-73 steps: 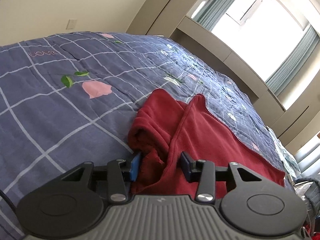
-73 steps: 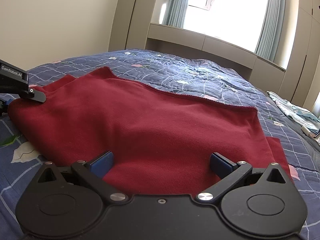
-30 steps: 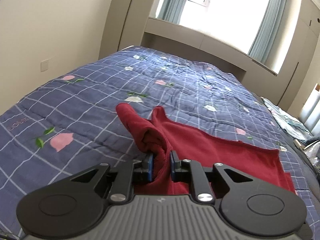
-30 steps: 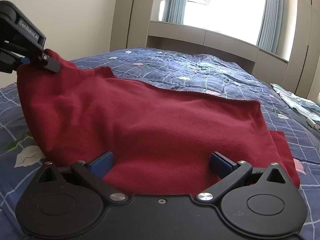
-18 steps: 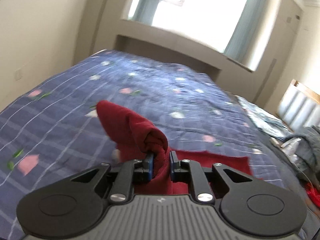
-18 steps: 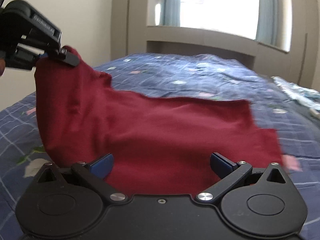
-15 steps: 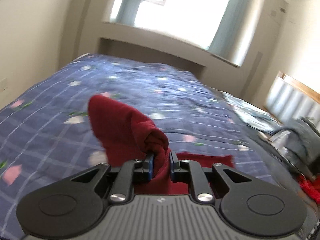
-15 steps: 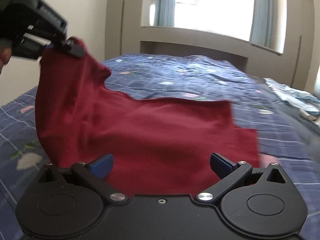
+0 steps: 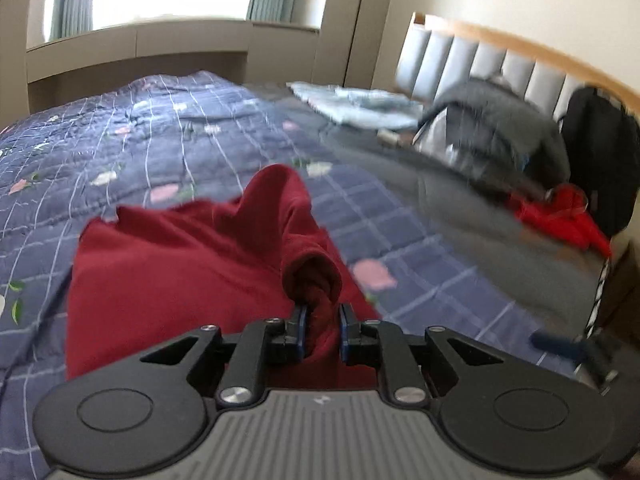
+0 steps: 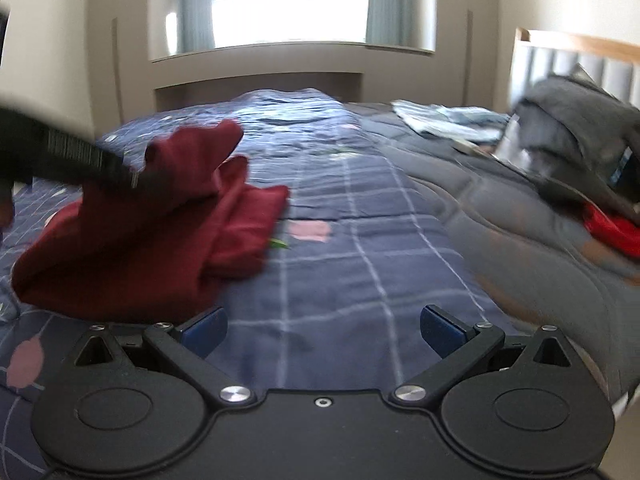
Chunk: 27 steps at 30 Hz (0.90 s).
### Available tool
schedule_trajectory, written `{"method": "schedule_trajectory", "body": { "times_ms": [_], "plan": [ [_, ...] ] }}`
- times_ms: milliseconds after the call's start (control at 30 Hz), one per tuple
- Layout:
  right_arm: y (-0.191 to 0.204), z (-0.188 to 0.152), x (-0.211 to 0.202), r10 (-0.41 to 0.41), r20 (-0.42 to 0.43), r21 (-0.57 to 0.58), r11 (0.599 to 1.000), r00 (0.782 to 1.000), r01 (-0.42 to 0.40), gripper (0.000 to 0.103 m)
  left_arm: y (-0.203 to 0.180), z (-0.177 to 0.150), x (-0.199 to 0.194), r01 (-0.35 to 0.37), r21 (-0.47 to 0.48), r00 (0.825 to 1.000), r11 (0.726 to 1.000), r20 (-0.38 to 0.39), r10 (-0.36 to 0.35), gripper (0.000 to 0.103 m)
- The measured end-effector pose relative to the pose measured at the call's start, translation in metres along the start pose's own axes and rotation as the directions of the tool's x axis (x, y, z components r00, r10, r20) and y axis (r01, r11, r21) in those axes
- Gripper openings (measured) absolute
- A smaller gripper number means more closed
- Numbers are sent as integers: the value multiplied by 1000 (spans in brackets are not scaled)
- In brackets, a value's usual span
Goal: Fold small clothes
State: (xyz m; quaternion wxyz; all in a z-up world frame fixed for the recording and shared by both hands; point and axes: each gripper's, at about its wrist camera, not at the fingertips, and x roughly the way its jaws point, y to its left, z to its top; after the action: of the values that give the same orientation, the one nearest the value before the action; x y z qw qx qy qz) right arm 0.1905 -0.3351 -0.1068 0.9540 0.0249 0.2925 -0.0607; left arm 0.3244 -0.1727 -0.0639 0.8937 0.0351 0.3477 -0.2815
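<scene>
Pinching a bunched fold of the one dark red garment [image 9: 180,264], your left gripper [image 9: 320,330] carries it over the blue checked quilt [image 9: 192,132] — no lettering is legible. Your right gripper [image 10: 322,326] gapes wide, holding nothing, beside the cloth.

Pinched between the left gripper's [image 9: 320,334] matt black plastic fingers [image 9: 298,334], the dark red garment [image 9: 180,264] looks like soft, fuzzy knit cloth. Ahead lies a quilted, stitched cotton-like bedspread [image 9: 160,136]; the headboard [image 9: 480,60] looks padded, wood-trimmed.
</scene>
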Motion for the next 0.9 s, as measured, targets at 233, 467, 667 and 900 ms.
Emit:
{"method": "schedule_trajectory", "body": {
  "times_ms": [233,467,667,900],
  "plan": [
    [-13,0,13,24,-4,75,997,1000,-24,102,16,-6,-7,76,-71,997,995,2,-76,60],
    [-11,3,14,22,8,103,994,1000,-23,102,37,-6,-37,51,-170,997,984,64,-41,95],
    [-11,4,16,52,15,144,988,999,-54,102,73,-15,-61,-110,-284,988,953,77,137,102],
    [-2,35,30,184,59,198,961,981,-192,103,127,-44,-59,-260,-443,961,858,-33,274,102]
  ]
}}
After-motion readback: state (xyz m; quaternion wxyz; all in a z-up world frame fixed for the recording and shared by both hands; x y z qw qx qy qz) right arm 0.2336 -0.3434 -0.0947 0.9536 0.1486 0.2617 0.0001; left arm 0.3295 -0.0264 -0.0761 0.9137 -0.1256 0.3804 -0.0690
